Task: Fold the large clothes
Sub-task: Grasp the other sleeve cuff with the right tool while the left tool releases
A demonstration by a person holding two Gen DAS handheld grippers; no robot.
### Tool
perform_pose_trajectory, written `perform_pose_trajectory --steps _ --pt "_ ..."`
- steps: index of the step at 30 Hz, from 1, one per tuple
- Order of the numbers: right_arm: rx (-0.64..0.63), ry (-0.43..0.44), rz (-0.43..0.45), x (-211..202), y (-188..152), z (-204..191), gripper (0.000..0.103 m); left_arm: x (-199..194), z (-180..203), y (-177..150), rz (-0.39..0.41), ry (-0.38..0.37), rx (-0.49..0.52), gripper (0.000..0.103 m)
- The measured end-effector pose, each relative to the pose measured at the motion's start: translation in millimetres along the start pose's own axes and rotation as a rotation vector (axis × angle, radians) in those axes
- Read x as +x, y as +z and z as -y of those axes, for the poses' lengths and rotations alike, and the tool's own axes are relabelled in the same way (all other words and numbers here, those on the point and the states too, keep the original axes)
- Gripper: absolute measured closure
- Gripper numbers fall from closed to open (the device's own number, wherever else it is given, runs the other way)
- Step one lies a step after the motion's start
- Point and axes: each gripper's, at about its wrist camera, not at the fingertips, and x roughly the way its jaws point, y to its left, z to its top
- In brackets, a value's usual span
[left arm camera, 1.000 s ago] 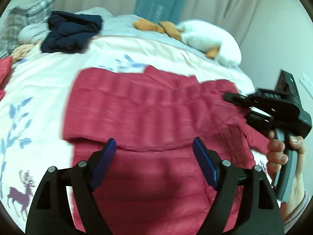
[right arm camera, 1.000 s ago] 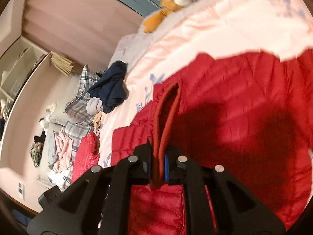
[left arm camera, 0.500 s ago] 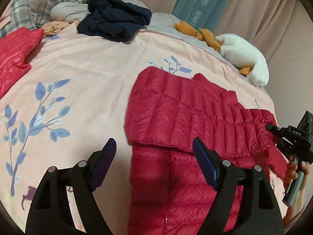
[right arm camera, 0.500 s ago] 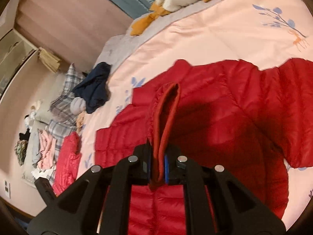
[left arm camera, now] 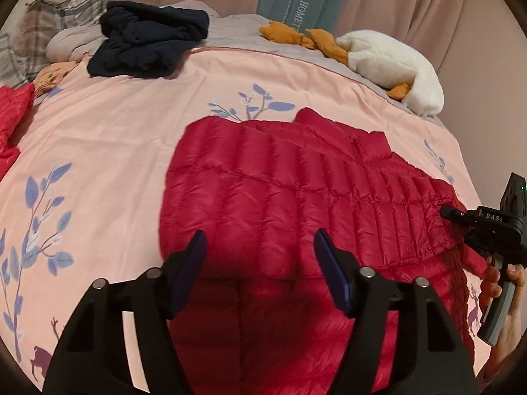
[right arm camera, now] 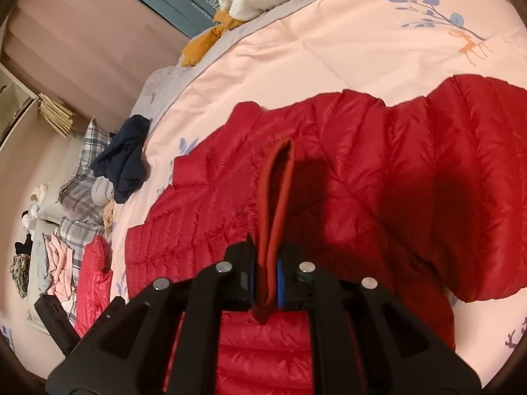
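A red quilted down jacket [left arm camera: 296, 191] lies spread on the pink bedspread [left arm camera: 98, 131], with one sleeve folded across its body. My left gripper [left arm camera: 260, 235] hovers over the near left part of the folded sleeve. Its jaws are closing, the blue pads are apart, and nothing is pressed between them. My right gripper [right arm camera: 268, 253] is shut on the sleeve's dark red cuff [right arm camera: 276, 197], which stands up in a loop above the jacket [right arm camera: 395, 164]. In the left wrist view the right gripper [left arm camera: 448, 212] sits at the sleeve's right end, with a hand on its handle.
A navy garment [left arm camera: 148, 42] lies at the bed's far side near plaid pillows [left arm camera: 29, 42]. A white plush toy with orange feet [left arm camera: 395, 62] rests at the far right. Another red garment [left arm camera: 13, 115] is at the left edge. Folded clothes [right arm camera: 56, 270] are stacked beyond.
My left gripper has shifted right over the jacket, and its jaws have narrowed. The right gripper has sunk with the cuff in it, and the sleeve now lies flatter across the body.
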Motion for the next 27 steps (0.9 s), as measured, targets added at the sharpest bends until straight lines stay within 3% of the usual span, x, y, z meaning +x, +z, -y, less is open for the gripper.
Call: perform_pose_trajectory --steps 5,13,27 --pt "0.013 -0.001 -0.009 4.2 -2.4 10.2 0.094 11.2 6.2 -0.3 -0.014 0.016 0.016 0.048" --pt "0.026 -0.004 -0.019 6.8 -3.8 21.0 0.094 27.9 6.9 -3.2 -0.048 0.034 0.031 0.056" --pt "0.025 -0.025 -0.045 12.3 -5.9 26.7 0.093 44.0 9.5 -6.6 -0.095 0.07 0.062 0.056"
